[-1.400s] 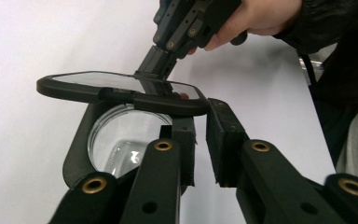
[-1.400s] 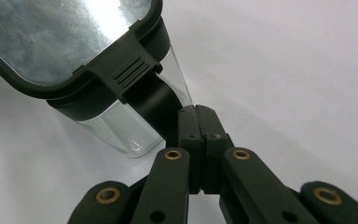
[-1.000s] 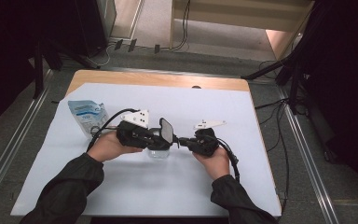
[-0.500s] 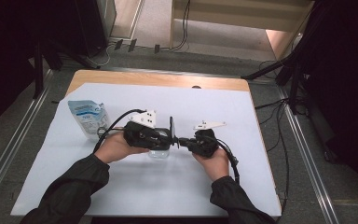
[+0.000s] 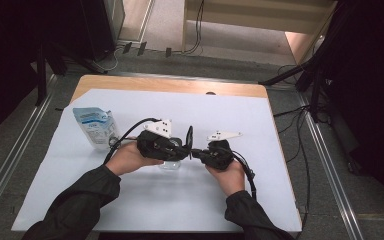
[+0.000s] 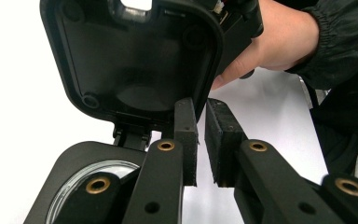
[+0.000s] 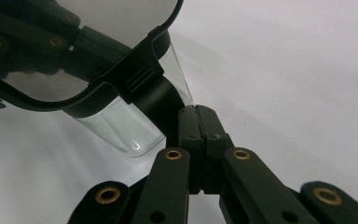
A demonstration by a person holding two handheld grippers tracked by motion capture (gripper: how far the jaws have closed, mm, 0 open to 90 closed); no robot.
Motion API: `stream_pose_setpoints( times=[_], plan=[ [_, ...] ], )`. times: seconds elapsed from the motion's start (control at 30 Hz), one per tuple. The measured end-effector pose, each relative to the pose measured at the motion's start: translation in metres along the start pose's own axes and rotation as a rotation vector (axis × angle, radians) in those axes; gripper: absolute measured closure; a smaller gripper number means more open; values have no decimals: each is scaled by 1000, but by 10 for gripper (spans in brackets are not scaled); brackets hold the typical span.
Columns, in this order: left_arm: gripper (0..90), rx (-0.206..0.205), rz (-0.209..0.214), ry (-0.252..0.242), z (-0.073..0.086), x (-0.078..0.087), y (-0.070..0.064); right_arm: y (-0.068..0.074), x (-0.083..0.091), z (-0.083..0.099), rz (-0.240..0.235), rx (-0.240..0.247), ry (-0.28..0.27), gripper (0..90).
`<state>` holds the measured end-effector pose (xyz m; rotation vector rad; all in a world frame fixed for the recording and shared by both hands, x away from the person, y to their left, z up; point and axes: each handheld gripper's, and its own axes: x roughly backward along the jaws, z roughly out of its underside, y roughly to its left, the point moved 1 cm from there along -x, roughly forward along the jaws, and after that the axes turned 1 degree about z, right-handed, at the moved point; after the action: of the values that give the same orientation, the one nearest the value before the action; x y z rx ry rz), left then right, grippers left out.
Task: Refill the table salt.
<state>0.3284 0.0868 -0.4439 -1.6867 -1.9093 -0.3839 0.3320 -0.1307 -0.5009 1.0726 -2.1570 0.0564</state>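
Note:
A small clear container (image 5: 169, 164) with a black hinged lid (image 5: 189, 136) stands mid-mat between my two grippers. The lid stands upright and open. My right gripper (image 5: 196, 152) comes in from the right; in the right gripper view it (image 7: 196, 111) is shut on the black ridged hinge tab (image 7: 151, 91) beside the clear wall (image 7: 121, 126). My left gripper (image 5: 183, 150) comes from the left. In the left gripper view it (image 6: 200, 107) sits just in front of the lid's inner face (image 6: 135, 60), above the container rim (image 6: 74, 158), with a narrow slit between its pads. Whether anything is pinched is unclear.
A blue and white pouch (image 5: 96, 127) stands at the left of the white mat (image 5: 130, 200). The mat covers most of a wooden table (image 5: 180, 86). Cables trail from both grippers toward the person. Metal rails run along the floor on either side.
The lid has swung from showing its broad face to standing edge-on and upright. The left hand has shifted slightly right toward the lid. The right hand has stayed in place.

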Motion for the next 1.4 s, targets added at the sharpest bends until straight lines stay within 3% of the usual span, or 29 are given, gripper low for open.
stream_pose_setpoints(
  times=[0.47, 0.67, 0.8, 0.93, 1.13, 1.23, 1.3, 1.4],
  plan=[
    [825, 31, 9, 6, 0, -2, 2, -1, 0, 0, 1, 8, 8, 900],
    [800, 54, 8, 11, 0, 6, 2, -3, 3, 0, 8, 13, 9, 881],
    [753, 81, 7, 5, 2, 15, 3, -6, 9, -2, 11, 20, -10, 810],
    [713, 106, 0, -17, 7, 27, 2, -8, 16, -3, -1, 18, -40, 631],
    [649, 128, -48, -20, 15, 38, 1, -9, 21, -2, -12, 40, -40, 570],
    [514, 156, -82, 1, 19, 44, 1, -9, 26, -3, -3, 0, -52, 541],
    [475, 156, -102, -7, 23, 49, 0, -8, 31, -3, -14, -26, -67, 539],
    [449, 194, -98, -38, 27, 57, 1, -7, 34, -3, 2, 26, -80, 525]
  ],
)
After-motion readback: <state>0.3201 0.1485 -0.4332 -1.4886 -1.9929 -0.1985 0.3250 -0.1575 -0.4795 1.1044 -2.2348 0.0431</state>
